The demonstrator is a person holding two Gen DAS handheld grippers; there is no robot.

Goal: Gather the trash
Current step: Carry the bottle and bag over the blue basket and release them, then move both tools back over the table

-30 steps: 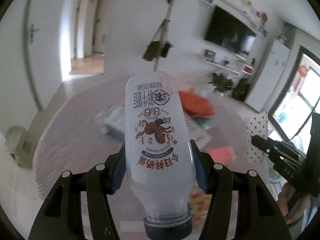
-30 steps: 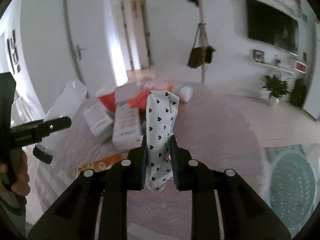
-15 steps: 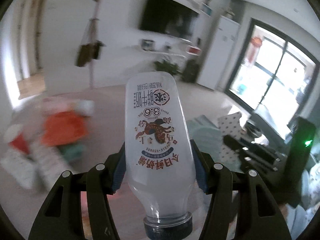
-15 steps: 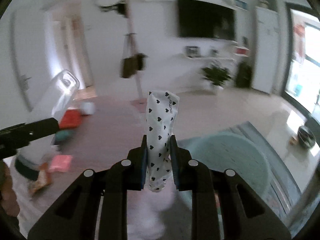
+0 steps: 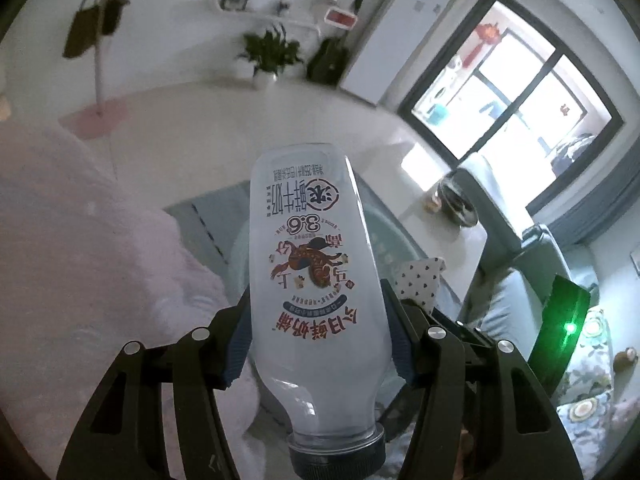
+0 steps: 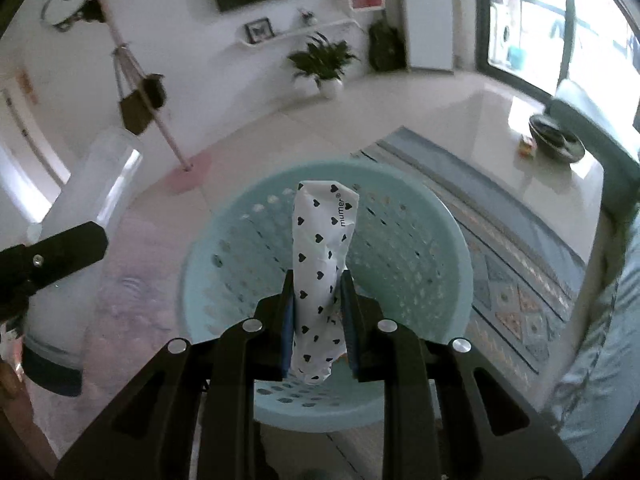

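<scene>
Left gripper [image 5: 316, 344] has its fingers [image 5: 239, 344] clamped on an empty translucent milk bottle [image 5: 312, 280], dark cap toward the camera, base pointing away, printed label reading upside down. Right gripper [image 6: 316, 320] has its fingers [image 6: 287, 320] pinched tight on a crumpled white wrapper with black hearts [image 6: 322, 264], which sticks up past the fingertips. In the right wrist view the wrapper hangs over a pale teal perforated basket [image 6: 452, 248] standing on the floor at the edge of a patterned blue rug [image 6: 516, 280]; the bottle and the left gripper show at that view's left edge, beside the basket, over a pink fluffy rug [image 6: 132, 304]. In the left wrist view the basket lies mostly hidden behind the bottle. Potted plant [image 6: 324, 62] by the far wall.
</scene>
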